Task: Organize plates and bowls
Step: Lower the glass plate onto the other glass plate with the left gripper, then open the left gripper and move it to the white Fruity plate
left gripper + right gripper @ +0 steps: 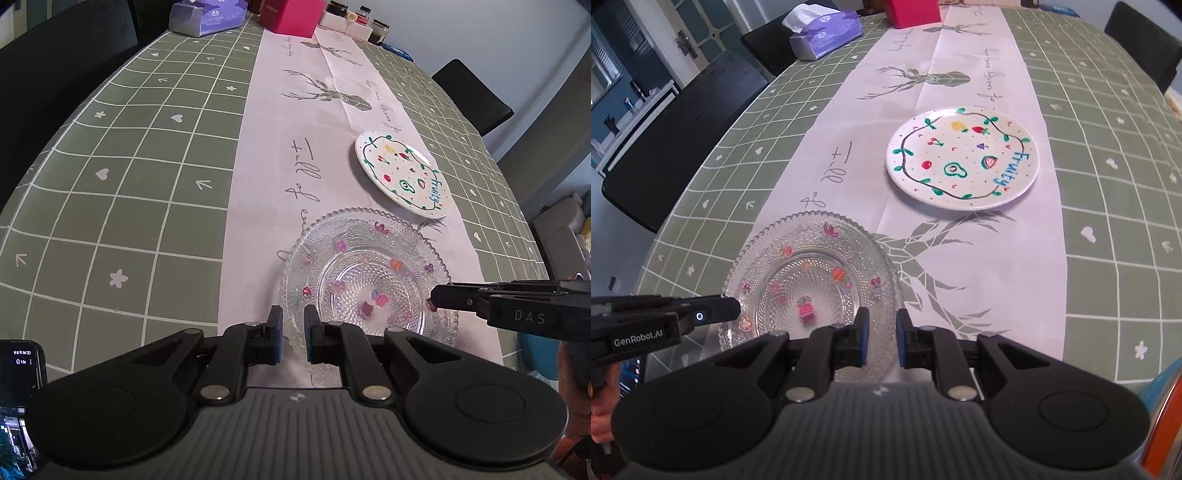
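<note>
Two dishes sit on the bench: a glass plate near its edge, a painted plate beyond. Left hand-held gripper pinches the glass rim; right hand-held gripper stands narrowly parted around the opposite rim.

The left claw grips the near-left rim of a clear glass plate with fruit stickers, jaws nearly closed on it. The right claw reaches onto its right rim. Just beyond, on the tabletop, lies a white "fruity" plate.
</note>
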Tool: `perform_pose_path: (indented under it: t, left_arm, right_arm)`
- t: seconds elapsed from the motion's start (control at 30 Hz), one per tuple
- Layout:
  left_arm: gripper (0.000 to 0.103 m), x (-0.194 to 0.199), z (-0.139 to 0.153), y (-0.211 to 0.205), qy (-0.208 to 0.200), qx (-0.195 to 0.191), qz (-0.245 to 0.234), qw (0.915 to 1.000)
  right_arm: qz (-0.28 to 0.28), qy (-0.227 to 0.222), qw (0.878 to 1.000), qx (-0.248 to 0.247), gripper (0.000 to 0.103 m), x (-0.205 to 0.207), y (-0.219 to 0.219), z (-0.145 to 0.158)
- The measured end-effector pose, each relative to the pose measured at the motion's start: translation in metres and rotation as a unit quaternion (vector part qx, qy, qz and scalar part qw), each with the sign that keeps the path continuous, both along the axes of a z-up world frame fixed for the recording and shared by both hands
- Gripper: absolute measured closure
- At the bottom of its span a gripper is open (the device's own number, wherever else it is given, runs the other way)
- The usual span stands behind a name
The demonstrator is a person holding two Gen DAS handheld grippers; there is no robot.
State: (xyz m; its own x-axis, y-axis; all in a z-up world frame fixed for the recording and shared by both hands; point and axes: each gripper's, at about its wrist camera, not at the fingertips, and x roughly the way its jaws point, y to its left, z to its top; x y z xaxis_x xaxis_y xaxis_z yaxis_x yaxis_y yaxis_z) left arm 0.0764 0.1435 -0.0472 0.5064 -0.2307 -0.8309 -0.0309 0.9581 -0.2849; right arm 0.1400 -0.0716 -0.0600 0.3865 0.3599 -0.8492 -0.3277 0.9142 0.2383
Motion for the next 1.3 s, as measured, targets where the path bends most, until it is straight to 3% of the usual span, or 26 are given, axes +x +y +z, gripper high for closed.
perform_pose_path:
  t: [0.2,0.33,0.53,0.7,0.9,1.13,1.3]
  left_arm:
    - [0.09,0.001,-0.001,-0.001,-0.001,0.005,0.001,1.0]
    - [0.09,0.002,-0.001,-0.001,0.001,0.005,0.004,1.0]
    - [0.086,0.0,0.004,0.003,-0.012,0.005,0.014,0.9998]
    - [0.085,-0.002,0.011,0.004,-0.042,0.02,0.012,0.9989]
    - [0.09,0.002,0.003,-0.001,-0.021,0.015,-0.005,0.9997]
    - [0.091,0.0,0.004,-0.003,-0.024,0.028,-0.014,0.9992]
    - [0.091,-0.003,0.021,-0.007,-0.083,0.058,-0.016,0.9948]
  right_arm:
    - [0.003,-0.01,1.0,-0.009,0.088,0.001,0.001,-0.001]
    - [0.013,-0.013,1.0,-0.004,0.078,0.0,0.003,0.0]
    - [0.007,-0.011,1.0,0.011,0.078,-0.001,-0.004,0.004]
    - [-0.008,-0.001,1.0,0.026,0.092,-0.001,-0.012,0.004]
    - [-0.021,0.017,0.999,0.029,0.101,0.002,-0.017,-0.004]
    - [-0.017,0.02,0.999,0.028,0.102,0.002,-0.018,-0.004]
    - [-0.028,0.009,0.999,0.042,0.095,0.004,-0.024,0.004]
